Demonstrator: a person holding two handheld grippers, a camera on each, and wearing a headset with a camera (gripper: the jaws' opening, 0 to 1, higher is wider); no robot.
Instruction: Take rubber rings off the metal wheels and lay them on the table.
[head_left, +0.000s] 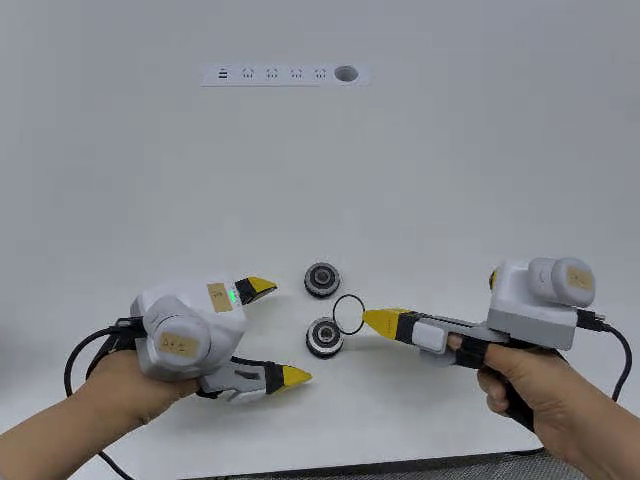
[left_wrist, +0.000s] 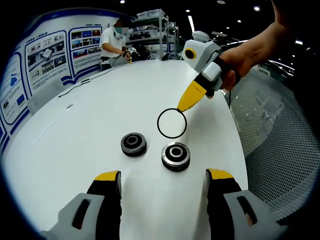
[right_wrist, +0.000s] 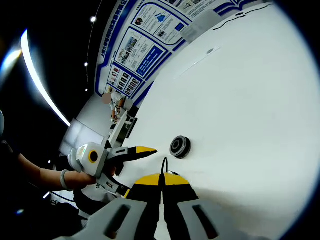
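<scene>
One rubber ring, facing wide-apart left tongs, clamped in right tongs beside two flat wheels.

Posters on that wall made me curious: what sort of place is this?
Likely a lab or exhibition hall: wall posters, metal shelves and a white workbench with a power strip.

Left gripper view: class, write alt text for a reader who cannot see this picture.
The right gripper, held in a person's hand, pinches a thin black rubber ring in its shut yellow-tipped fingers. Nearer, two metal wheels lie side by side on the white table. The left gripper stands open at the bottom.
</scene>
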